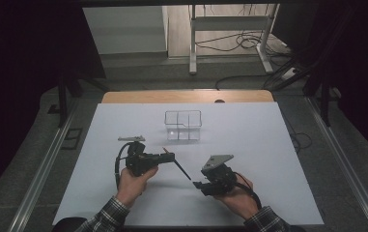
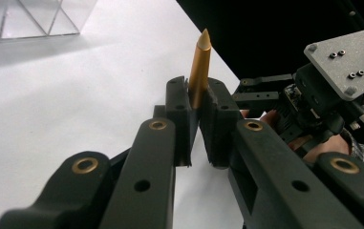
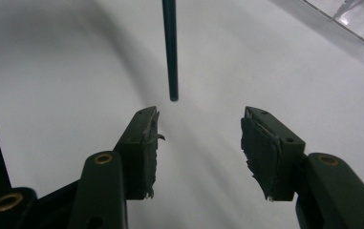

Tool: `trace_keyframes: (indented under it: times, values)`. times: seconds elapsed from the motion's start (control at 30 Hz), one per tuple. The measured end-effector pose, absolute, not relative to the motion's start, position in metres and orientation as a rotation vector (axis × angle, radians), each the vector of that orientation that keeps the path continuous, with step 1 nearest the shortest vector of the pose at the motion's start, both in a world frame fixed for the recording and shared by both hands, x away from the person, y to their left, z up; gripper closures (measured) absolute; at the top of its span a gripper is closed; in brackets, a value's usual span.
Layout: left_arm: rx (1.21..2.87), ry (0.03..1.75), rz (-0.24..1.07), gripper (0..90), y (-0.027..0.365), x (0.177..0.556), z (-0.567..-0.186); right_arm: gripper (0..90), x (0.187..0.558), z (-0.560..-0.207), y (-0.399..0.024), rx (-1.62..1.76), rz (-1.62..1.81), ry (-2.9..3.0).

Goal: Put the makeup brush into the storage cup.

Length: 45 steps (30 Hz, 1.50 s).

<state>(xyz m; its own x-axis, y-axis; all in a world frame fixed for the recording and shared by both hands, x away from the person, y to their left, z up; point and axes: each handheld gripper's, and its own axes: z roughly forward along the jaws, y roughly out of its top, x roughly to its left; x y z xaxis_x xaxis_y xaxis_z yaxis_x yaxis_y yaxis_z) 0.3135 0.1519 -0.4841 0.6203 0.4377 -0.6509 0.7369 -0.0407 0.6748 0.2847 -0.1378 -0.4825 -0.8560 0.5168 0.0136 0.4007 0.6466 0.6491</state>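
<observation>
2 claws over a white table (image 1: 268,145), left claw (image 1: 171,156) gripping a pencil (image 1: 181,168), right claw (image 1: 197,184) parted, grey floor (image 1: 138,72) beyond

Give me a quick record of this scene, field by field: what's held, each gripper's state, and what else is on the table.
held thing: pencil, sharpened tip up in the left gripper view
left gripper: shut on the pencil
right gripper: open, nothing between the jaws, pencil's blunt end just ahead of them
container: clear divided box, farther back on the table, apart from both grippers
surface: white table
</observation>
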Motion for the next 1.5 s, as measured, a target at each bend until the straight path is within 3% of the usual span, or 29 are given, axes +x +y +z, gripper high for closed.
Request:
trace_keyframes:
  times: [1.5]
  values:
    - [1.748,0.991,-0.068,83.1,0.182,0.31,-0.461,28.0,0.29,-0.481,-0.169,0.823,0.953,2.657]
